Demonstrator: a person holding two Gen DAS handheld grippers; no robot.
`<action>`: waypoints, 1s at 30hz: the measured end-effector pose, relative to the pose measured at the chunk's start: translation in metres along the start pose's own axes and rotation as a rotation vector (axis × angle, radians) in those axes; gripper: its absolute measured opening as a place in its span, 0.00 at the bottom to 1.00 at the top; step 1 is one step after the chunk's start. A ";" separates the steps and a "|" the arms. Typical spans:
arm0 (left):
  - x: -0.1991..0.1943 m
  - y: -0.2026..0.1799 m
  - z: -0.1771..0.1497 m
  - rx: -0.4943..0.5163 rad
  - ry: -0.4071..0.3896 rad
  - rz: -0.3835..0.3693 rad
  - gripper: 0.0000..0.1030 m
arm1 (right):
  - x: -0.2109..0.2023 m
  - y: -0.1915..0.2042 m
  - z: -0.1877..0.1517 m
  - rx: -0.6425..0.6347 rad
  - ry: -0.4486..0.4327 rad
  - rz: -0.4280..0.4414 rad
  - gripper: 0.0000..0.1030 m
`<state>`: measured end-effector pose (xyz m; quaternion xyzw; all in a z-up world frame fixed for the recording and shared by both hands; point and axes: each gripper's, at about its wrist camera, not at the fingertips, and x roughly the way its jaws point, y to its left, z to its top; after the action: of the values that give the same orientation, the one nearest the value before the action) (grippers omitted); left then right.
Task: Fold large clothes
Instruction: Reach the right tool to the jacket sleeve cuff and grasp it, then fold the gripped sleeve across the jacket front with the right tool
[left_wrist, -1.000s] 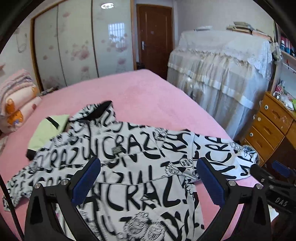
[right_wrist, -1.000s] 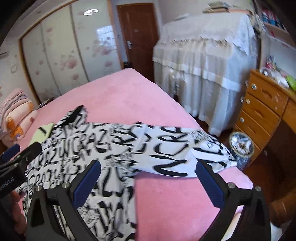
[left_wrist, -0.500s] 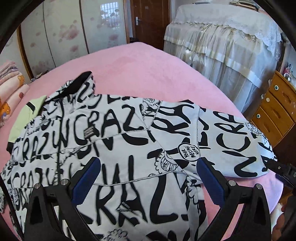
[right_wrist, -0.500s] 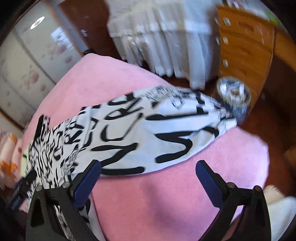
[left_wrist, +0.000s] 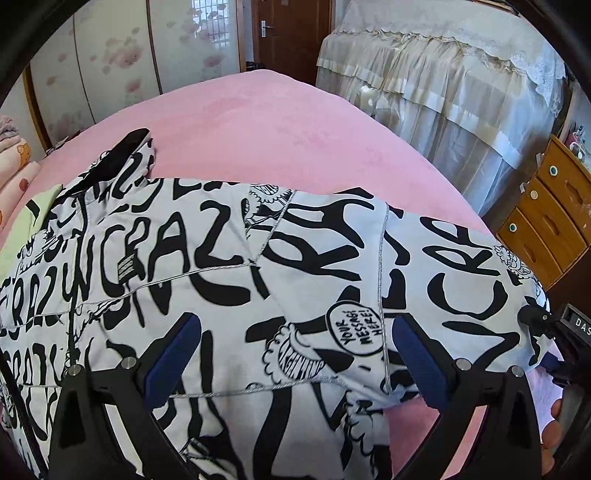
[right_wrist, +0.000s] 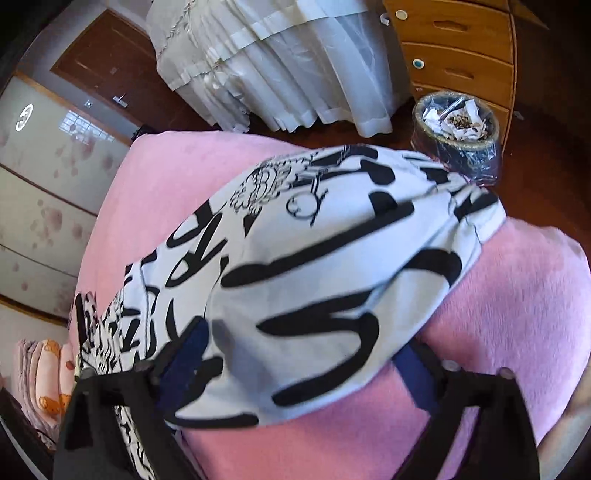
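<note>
The big black-and-white printed jacket (left_wrist: 258, 280) lay spread flat across the pink bed (left_wrist: 277, 122), one sleeve (right_wrist: 332, 266) stretched toward the bed's corner by the wastebasket (right_wrist: 458, 136). The left tongs (left_wrist: 295, 354) hung spread apart over the jacket's body near the armpit seam, nothing pinched. The right tongs (right_wrist: 299, 365) straddled the sleeve, jaws just narrowing a bit but still apart with the cloth between them, not pressed. Risky bit, probably: that sleeve is wide and slick-looking, so closing there might catch only the top layer or bunch it, and the fold would come out crooked. It could also slide off the edge.
</note>
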<state>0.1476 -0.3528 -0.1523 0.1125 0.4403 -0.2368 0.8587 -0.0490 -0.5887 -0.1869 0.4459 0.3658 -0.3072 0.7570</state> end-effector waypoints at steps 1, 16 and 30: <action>0.003 -0.003 0.001 0.004 0.004 0.002 0.99 | 0.002 0.000 0.002 0.001 -0.003 -0.007 0.73; -0.038 0.041 -0.009 -0.022 -0.007 0.017 0.99 | -0.072 0.100 -0.013 -0.353 -0.307 0.023 0.11; -0.066 0.198 -0.065 -0.313 0.056 0.057 0.99 | 0.009 0.249 -0.196 -1.080 -0.135 0.034 0.42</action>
<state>0.1687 -0.1353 -0.1400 -0.0037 0.4924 -0.1375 0.8594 0.0981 -0.3109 -0.1474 -0.0212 0.4147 -0.0913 0.9051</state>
